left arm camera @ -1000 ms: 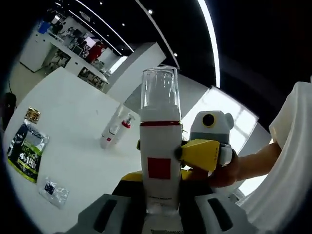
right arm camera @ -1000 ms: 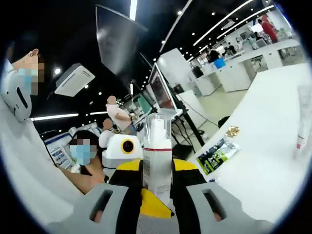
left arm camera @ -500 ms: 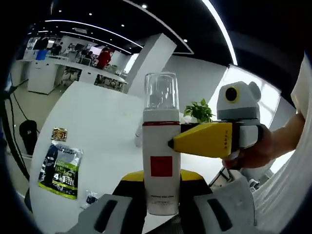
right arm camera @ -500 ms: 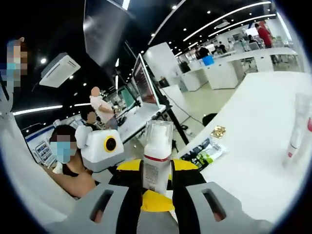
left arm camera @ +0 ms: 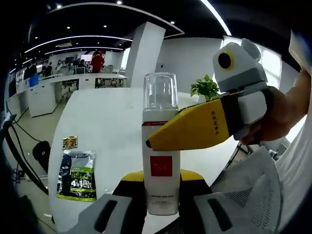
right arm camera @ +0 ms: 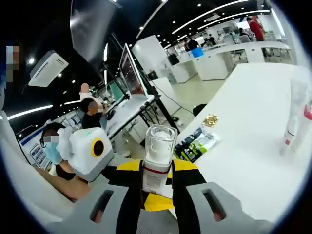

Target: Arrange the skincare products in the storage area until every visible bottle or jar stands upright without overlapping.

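A white bottle (left arm camera: 161,170) with a clear cap, a red band and a red square label stands upright between the jaws of my left gripper (left arm camera: 163,178), which is shut on its lower body. My right gripper (left arm camera: 157,141) reaches in from the right in a person's hand, one yellow jaw lying across the bottle's neck. In the right gripper view the same bottle (right arm camera: 157,163) leans cap-first toward the camera, and my right gripper (right arm camera: 157,170) is shut on its sides. Two more slim white bottles (right arm camera: 294,119) with red trim stand on the white table (right arm camera: 243,146).
A green-and-black sachet (left arm camera: 77,174) and a small gold packet (left arm camera: 70,142) lie on the table (left arm camera: 107,122) near its edge; both also show in the right gripper view, sachet (right arm camera: 196,143) and packet (right arm camera: 210,120). A mesh chair back (left arm camera: 248,195) is close at the right. People sit at desks behind.
The right gripper's yellow jaw has come further left across the bottle's neck. In the right gripper view the bottle now tips its cap toward the camera. Both views have swung.
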A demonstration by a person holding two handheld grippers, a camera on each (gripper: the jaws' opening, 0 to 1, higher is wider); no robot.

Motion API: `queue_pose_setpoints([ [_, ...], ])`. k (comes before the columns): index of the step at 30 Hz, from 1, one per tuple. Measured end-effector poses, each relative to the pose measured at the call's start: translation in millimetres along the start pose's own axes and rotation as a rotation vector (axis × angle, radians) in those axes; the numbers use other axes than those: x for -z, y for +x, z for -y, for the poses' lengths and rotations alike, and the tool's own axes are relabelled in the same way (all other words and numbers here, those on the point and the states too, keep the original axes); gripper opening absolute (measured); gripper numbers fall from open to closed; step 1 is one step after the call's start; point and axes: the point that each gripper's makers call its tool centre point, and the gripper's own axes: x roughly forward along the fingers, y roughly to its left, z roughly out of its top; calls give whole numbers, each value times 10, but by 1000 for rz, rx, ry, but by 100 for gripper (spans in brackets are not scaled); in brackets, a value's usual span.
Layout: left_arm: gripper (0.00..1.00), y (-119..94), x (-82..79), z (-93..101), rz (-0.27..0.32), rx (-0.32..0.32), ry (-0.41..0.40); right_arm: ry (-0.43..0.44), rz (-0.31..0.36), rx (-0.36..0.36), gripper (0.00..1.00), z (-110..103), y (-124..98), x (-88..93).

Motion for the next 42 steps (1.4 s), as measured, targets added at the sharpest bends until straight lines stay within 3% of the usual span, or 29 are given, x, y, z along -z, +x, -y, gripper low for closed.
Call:
queue_pose_setpoints([
  [10, 23, -12, -72, -24, 37, 6, -5, 28, 41, 20, 20, 7, -9, -81],
  [13, 23, -25, -99, 20, 54, 29, -4, 25, 46, -11, 19, 0, -56, -93],
  [15, 24, -21, -132, 136, 76, 106, -36, -18, 32, -59, 19, -29, -102, -106],
  [18, 25, -67, -205, 213, 114, 155, -23, -26, 8, -187, 18, -93, -202, -155],
  [20, 27, -122, -232, 354, 130, 245, -36, -16, -38, -277, 18, -154, -267, -130],
  [24, 30, -195, -249, 638, 150, 405, -23, -114, -122, -455, 18, -331, -436, -86],
  [27, 30, -225, -230, 767, 137, 466, -11, -140, -197, -550, 18, -435, -489, -25],
  [29, 28, -244, -225, 765, 135, 446, 10, -156, -198, -588, 18, -493, -486, -30],
  [33, 26, -185, -227, 531, 131, 334, -40, -204, -150, -486, 18, -423, -326, -63],
  [35, 26, -141, -222, 301, 132, 206, -57, -159, -138, -346, 19, -298, -203, -70],
  [36, 26, -135, -210, 253, 124, 190, -86, -155, -114, -270, 20, -239, -151, -92],
  [38, 25, -132, -279, 162, 164, 145, -90, -183, -60, -168, 23, -165, -75, -124],
  [39, 25, -126, -204, 105, 125, 108, -90, -154, -69, -133, 24, -164, -43, -72],
  [42, 25, -82, -125, 52, 79, 44, -36, -139, -55, -46, 24, -107, 23, -12],
])
